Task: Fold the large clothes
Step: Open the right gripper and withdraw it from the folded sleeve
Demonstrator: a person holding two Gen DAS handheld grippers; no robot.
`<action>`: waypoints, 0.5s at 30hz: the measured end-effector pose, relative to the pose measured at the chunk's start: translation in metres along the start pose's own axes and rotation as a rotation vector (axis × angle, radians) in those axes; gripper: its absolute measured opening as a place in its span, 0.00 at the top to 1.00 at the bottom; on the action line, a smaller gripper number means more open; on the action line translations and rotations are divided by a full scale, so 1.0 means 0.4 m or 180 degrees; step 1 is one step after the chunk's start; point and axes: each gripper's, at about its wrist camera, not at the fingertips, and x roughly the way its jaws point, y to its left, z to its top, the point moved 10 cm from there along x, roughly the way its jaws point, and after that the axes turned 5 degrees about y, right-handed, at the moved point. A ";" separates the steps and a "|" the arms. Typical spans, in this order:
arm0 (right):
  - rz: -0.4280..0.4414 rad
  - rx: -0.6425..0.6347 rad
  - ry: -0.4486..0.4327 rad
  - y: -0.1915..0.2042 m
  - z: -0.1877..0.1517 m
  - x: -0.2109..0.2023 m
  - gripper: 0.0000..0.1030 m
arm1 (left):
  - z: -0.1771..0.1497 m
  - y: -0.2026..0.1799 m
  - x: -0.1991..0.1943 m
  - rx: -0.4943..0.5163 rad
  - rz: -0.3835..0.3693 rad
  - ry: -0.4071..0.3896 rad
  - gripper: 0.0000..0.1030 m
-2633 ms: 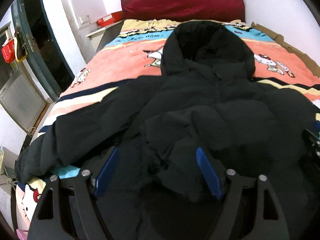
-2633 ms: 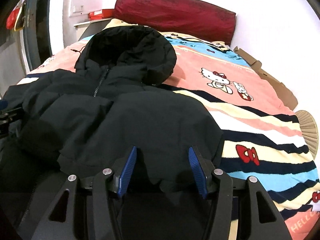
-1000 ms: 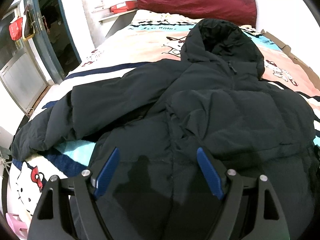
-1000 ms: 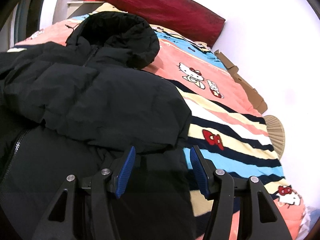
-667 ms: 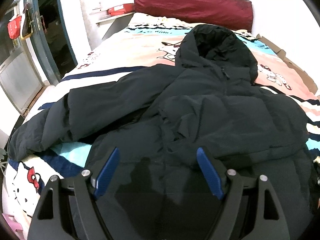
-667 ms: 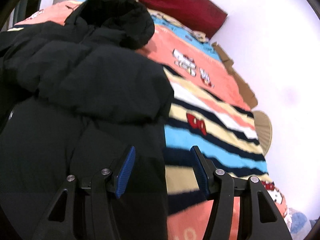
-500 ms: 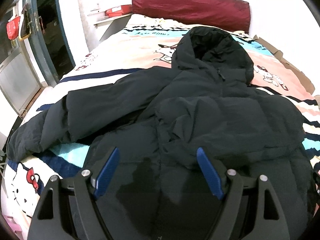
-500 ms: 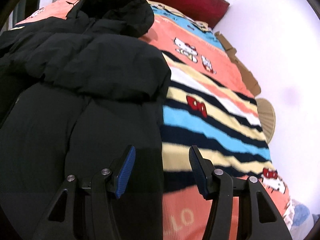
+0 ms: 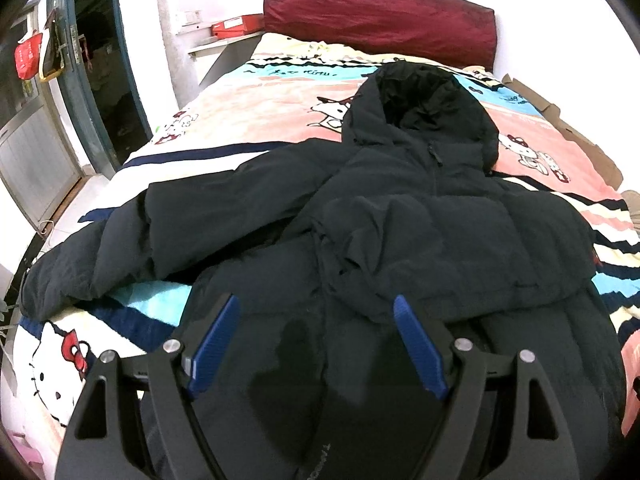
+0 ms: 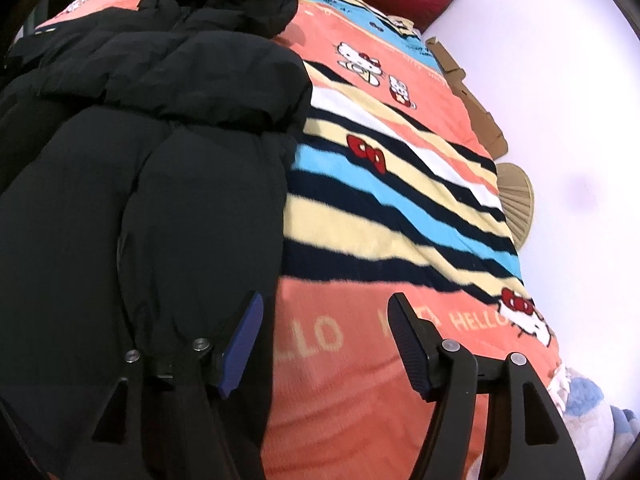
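Observation:
A large black hooded puffer jacket lies face up on the striped cartoon blanket, hood toward the headboard. One sleeve stretches out to the left; the other is folded across the chest. My left gripper hangs open over the jacket's lower front, nothing between its blue pads. In the right wrist view the jacket fills the left half. My right gripper sits at the jacket's right edge, over the blanket, its jaws opening and empty.
A dark red headboard stands at the far end. Cardboard and a woven fan lie along the white wall on the right. A doorway and a shelf with a red box are at the left.
My right gripper has slid right, off the jacket's folded sleeve to its right edge over bare blanket, and its jaws stand wider. The left view has barely shifted.

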 end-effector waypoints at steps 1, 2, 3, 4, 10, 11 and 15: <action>-0.0016 0.0007 0.0025 -0.008 -0.010 -0.002 0.37 | -0.001 0.000 -0.002 -0.0001 -0.0006 0.0000 0.23; -0.0030 0.0012 0.0040 -0.013 -0.015 -0.003 0.36 | -0.001 -0.001 -0.003 -0.0003 -0.0009 -0.0001 0.23; -0.0047 0.0021 0.0056 -0.020 -0.022 -0.005 0.36 | -0.002 -0.001 -0.004 -0.0005 -0.0013 -0.0002 0.23; -0.0059 0.0028 0.0066 -0.026 -0.026 -0.006 0.36 | -0.002 -0.002 -0.005 -0.0008 -0.0017 -0.0002 0.23; -0.0169 0.0049 0.0189 -0.062 -0.064 0.000 0.28 | -0.007 -0.005 -0.008 -0.0008 -0.0037 0.0001 0.23; -0.0186 0.0049 0.0222 -0.068 -0.072 0.003 0.28 | -0.009 -0.005 -0.009 -0.0007 -0.0041 0.0003 0.23; -0.0242 0.0081 0.0324 -0.091 -0.100 0.016 0.27 | -0.011 -0.005 -0.006 -0.0008 -0.0048 0.0010 0.23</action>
